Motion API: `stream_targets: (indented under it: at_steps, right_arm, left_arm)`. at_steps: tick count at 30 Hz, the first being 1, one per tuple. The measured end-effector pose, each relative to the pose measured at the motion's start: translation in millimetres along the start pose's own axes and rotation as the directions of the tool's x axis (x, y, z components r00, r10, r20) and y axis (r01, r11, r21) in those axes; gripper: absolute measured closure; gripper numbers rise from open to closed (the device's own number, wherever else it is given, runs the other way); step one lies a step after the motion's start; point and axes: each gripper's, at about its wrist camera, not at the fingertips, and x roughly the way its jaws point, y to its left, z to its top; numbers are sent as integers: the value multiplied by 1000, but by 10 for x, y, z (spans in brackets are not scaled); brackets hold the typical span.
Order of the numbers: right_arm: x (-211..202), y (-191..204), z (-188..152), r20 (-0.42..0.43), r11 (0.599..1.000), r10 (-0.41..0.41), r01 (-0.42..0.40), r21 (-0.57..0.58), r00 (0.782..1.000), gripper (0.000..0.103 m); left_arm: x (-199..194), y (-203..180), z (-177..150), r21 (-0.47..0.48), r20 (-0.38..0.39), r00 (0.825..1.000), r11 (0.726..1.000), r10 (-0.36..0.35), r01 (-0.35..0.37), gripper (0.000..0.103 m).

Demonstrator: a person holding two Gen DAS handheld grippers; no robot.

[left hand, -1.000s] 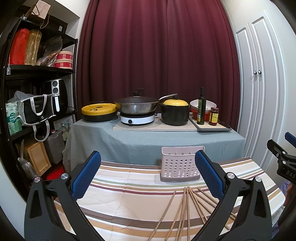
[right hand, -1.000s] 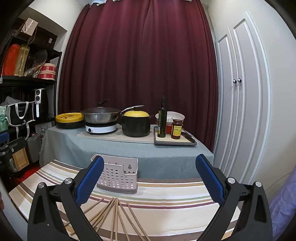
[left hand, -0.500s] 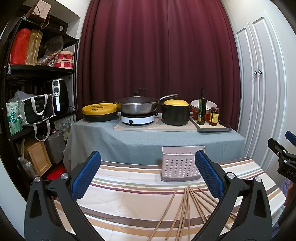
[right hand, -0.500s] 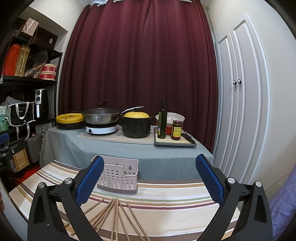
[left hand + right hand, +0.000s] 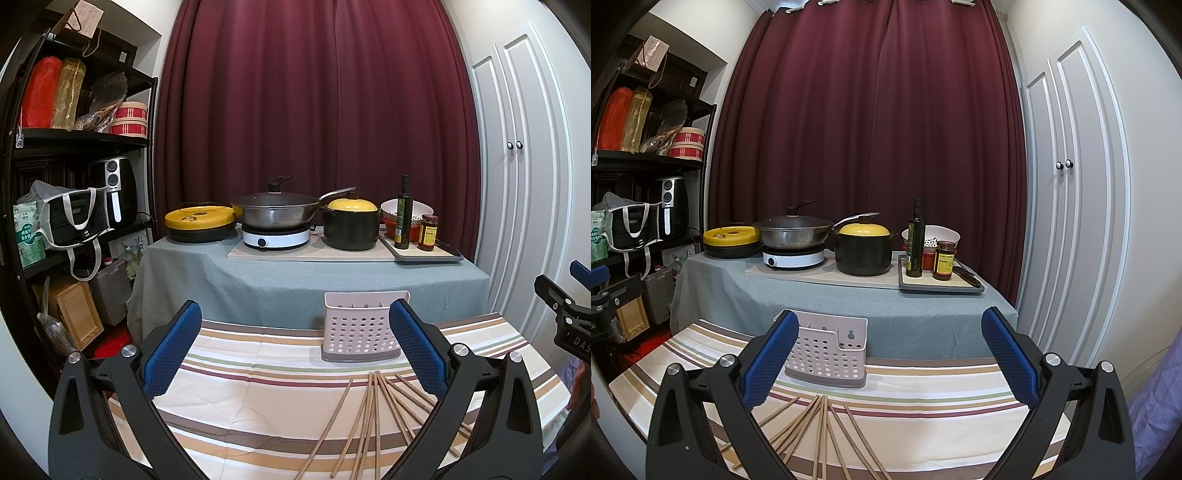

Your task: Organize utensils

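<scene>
Left wrist view: the left gripper (image 5: 295,343) hangs above the striped tablecloth (image 5: 258,373), jaws spread wide and holding nothing. The wooden chopsticks (image 5: 373,413) lie fanned out at five o'clock, the perforated utensil holder (image 5: 360,332) just beyond them. Right wrist view: the right gripper (image 5: 890,350) is equally wide open and empty, chopsticks (image 5: 820,424) at seven o'clock, holder (image 5: 831,350) at ten.
</scene>
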Motion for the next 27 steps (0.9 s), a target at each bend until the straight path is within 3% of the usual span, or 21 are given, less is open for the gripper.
stream_targets:
  at_steps: [27]
  right_arm:
    - [58, 15, 6, -21, 1000, 7, -7, 0, 1000, 6]
  left_arm:
    - [93, -31, -67, 11, -29, 1000, 1000, -4, 5, 4]
